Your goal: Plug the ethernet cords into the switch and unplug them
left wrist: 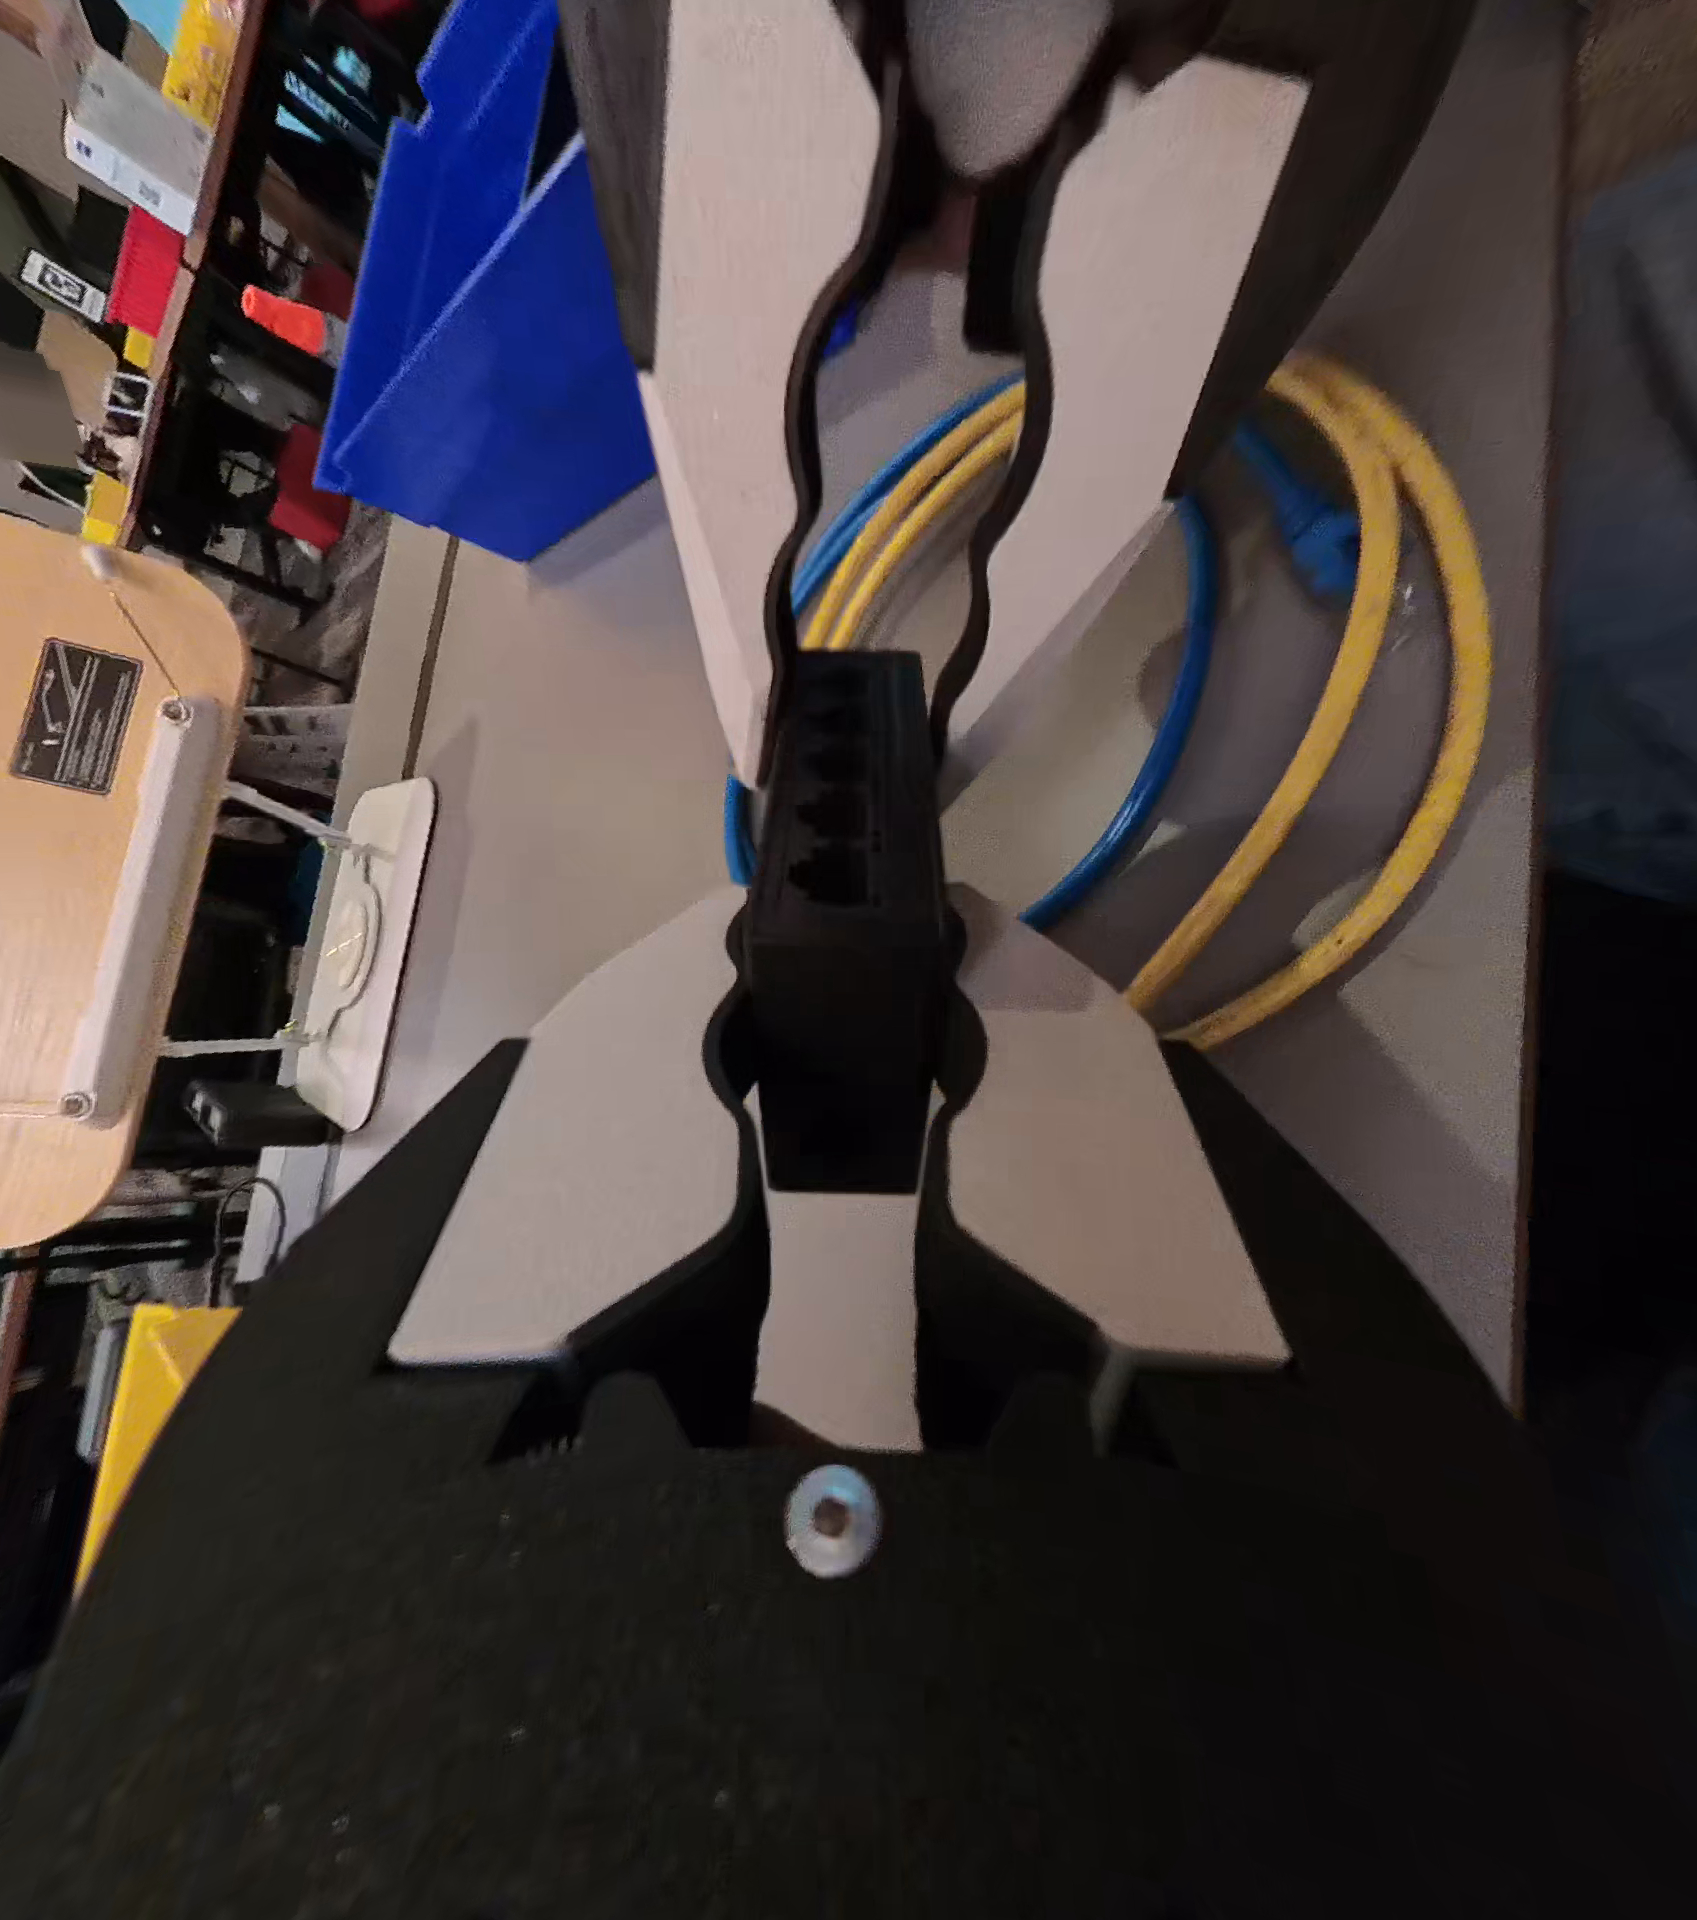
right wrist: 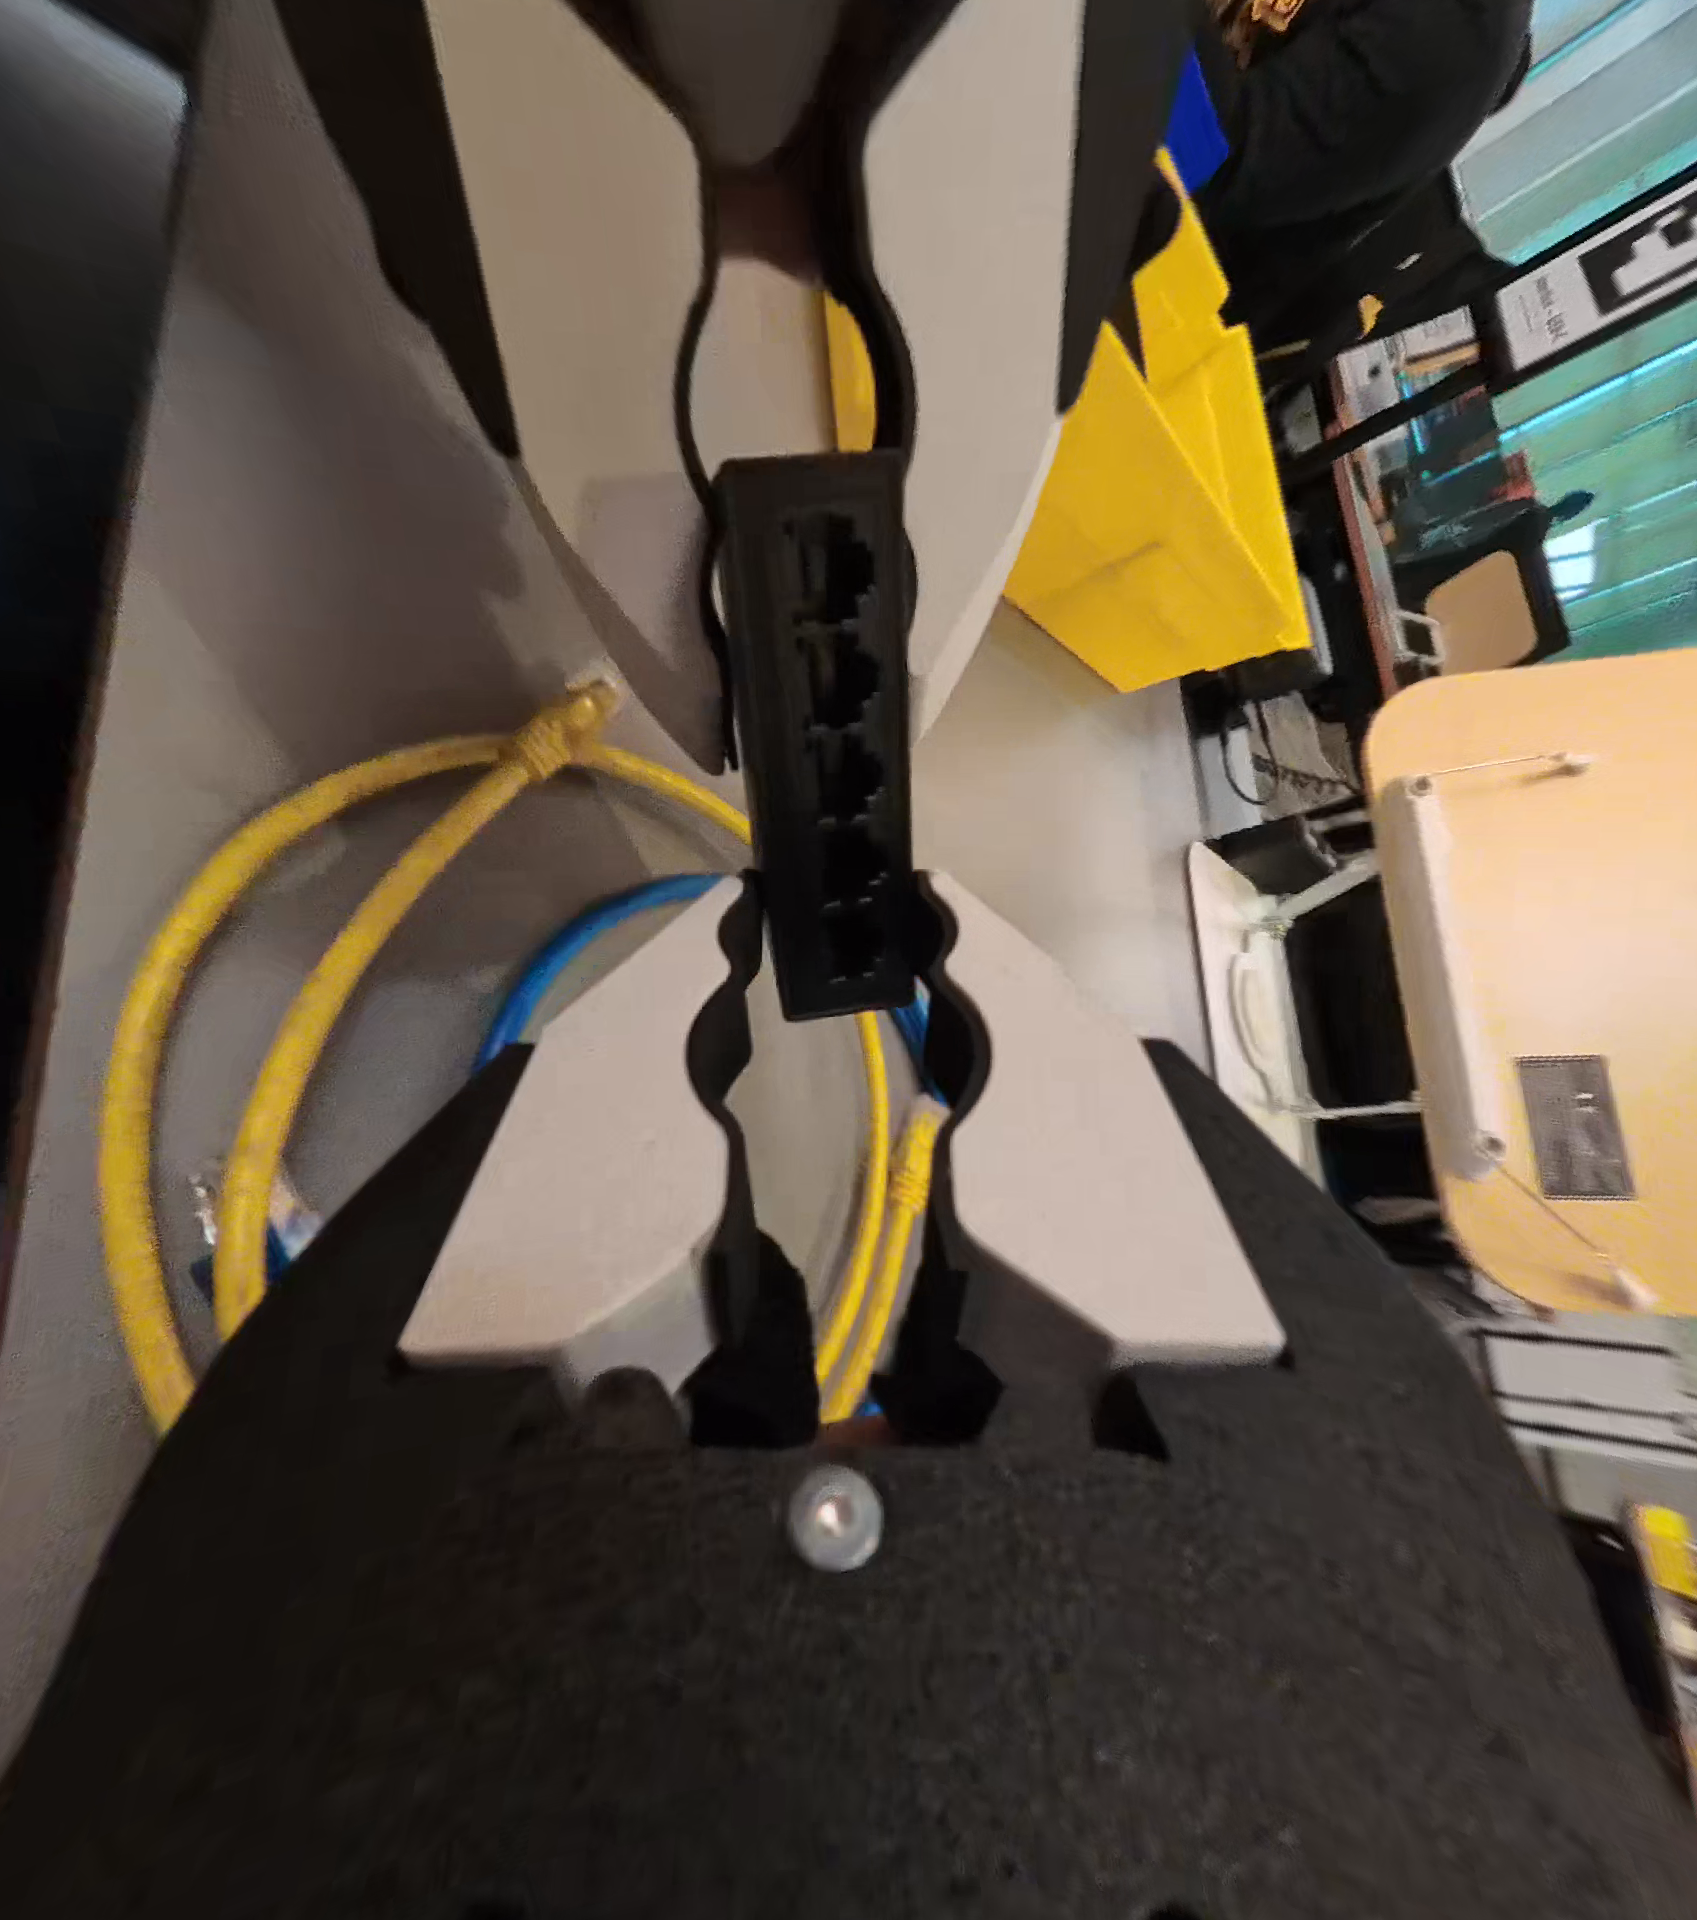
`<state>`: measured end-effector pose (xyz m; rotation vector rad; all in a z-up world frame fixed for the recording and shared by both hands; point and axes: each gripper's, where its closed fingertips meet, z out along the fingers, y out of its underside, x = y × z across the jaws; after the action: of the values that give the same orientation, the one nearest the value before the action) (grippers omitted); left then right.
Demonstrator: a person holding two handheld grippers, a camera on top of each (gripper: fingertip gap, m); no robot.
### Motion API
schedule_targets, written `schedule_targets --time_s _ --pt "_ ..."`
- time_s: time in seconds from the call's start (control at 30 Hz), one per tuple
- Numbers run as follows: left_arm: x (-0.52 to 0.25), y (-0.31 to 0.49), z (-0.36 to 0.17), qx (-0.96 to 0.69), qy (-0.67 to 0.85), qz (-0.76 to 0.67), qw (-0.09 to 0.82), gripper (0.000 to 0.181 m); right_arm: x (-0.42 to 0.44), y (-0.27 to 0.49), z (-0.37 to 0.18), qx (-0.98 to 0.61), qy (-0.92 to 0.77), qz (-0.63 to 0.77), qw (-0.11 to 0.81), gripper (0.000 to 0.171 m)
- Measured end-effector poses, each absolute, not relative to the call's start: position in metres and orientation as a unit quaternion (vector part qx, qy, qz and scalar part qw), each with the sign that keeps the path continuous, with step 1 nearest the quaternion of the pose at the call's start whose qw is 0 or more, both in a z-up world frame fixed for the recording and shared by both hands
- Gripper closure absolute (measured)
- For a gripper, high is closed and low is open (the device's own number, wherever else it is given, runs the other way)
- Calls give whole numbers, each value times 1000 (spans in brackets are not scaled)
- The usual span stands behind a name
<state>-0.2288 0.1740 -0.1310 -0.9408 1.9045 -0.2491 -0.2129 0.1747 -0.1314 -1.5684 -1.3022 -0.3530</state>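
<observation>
1. Risk of slip: switch (left wrist: pixel 844 935) pinched only at its two short ends, one gripper at each. Any twist or uneven pull between the hands likely to lever it out of one grip.
2. Risk of a dropped switch: letting go with one gripper to fetch a cord leaves a single end-grip, probably too weak against the push of a plug.
3. Risk of snagging: yellow cord (right wrist: pixel 189 935) and blue cord (left wrist: pixel 1166 748) coiled together on the worktop (left wrist: pixel 553 727), loops overlapping right under the switch. Lifting one plug may well drag the other coil along.
4. Risk of misalignment: all five ports empty and facing up toward the cameras; a plug brought in tilted or with its clip the wrong way round unlikely to seat.
5. Left gripper (left wrist: pixel 849 935): jaws narrow, closed on the near end of the switch body, wavy inner edges pressed to both sides.
6. Right gripper (right wrist: pixel 839 914): jaws narrow too, tips clamped on the opposite end by the last port.
7. Switch between the two grippers, over the coils; resting on the worktop or lifted, cannot tell.
8. Loose yellow plug (right wrist: pixel 579 717) beside the switch, untouched.
</observation>
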Motion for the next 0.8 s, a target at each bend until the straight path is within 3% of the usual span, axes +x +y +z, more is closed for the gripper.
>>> schedule_targets --time_s 0.27,0.7,0.8 --pt "-228 168 -130 -368 780 -78 501 154 -195 185 -145 -658 -550 -219 465 145" --pt "-224 176 -123 -345 770 -42 535 153 -203 185 -130 -659 -520 -175 514 142" --pt "-225 193 -112 -345 749 -19 565 153 -196 184 -115 -709 -445 -81 541 139"
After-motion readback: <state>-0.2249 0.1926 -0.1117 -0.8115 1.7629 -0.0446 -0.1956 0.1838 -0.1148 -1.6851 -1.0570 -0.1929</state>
